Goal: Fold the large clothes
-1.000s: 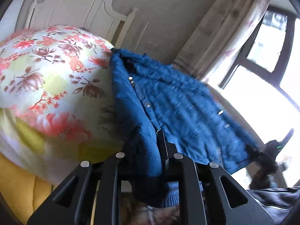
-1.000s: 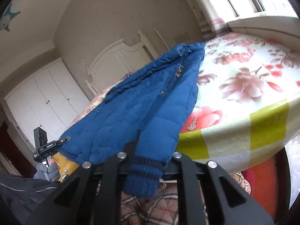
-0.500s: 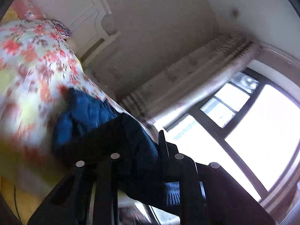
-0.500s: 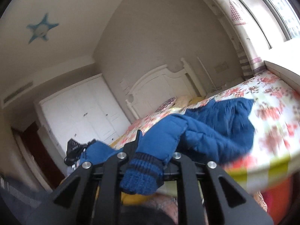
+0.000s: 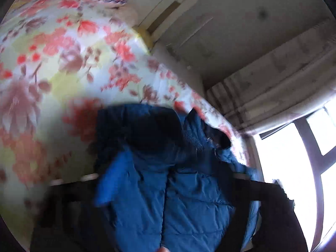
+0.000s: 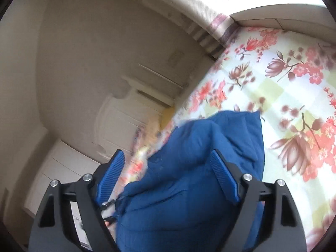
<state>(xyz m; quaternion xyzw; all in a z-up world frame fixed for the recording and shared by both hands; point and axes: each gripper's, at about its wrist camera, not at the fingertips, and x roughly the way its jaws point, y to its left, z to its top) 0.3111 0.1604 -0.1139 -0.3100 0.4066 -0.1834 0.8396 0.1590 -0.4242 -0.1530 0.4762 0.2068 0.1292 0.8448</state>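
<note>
Right wrist view: right tongs (image 6: 168, 175) opening, pads clear of blue padded jacket (image 6: 189, 189) between them; left tongs (image 5: 159, 205) opening too, blurred, dropping it onto floral bed (image 6: 294, 88) ahead.

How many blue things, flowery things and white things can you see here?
Blue: 1, the puffy jacket
Flowery: 1, the bedspread
White: 2, the headboard and the wardrobe
Total: 4
</note>
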